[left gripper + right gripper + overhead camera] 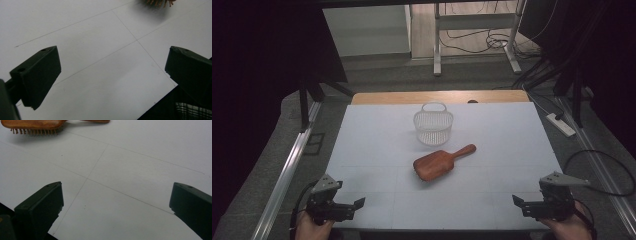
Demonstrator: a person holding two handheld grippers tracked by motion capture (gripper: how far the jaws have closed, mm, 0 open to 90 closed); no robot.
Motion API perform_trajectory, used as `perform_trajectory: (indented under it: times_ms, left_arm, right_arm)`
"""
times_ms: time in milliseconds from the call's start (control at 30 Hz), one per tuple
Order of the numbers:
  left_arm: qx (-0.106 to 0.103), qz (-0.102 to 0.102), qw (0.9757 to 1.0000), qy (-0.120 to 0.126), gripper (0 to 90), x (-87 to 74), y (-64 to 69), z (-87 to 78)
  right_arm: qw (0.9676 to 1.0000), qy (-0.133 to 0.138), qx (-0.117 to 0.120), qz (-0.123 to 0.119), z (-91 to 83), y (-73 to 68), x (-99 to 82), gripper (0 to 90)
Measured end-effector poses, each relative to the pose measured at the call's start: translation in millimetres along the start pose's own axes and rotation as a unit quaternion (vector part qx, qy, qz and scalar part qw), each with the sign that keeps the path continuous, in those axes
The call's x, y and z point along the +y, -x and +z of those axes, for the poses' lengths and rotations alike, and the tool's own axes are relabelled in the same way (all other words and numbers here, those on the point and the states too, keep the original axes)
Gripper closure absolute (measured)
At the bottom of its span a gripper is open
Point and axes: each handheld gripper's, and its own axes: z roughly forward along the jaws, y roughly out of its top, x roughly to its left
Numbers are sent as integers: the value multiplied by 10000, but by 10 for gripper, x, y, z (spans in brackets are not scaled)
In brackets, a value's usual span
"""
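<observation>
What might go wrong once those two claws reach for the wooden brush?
The wooden hairbrush lies bristles down with a rounded back, so a claw may slip off it; the narrow handle looks easier to grasp. The white basket stands just behind it and looks light, so a push could tip it. Both the left claw and right claw are open at the table's near edge.

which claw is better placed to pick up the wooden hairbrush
Probably the right claw: the hairbrush points its handle toward that side. Both claws stand open at the near edge, the left claw facing the head.

Overhead view faces forward; both low claw views share the hairbrush (439, 162).
</observation>
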Motion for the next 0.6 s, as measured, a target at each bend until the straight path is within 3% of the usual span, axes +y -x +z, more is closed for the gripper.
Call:
perform_trajectory:
  times_ms: [300, 600]
  left_arm:
    - [106, 26, 9999, 29, 13, -4, 15, -12]
    - [-2, -31, 10000, 24, 10, -22, 1, -32]
  right_arm:
    - [9999, -52, 3, -102, 10, -21, 3, 0]
    - [9998, -67, 45, -159, 12, -29, 4, 0]
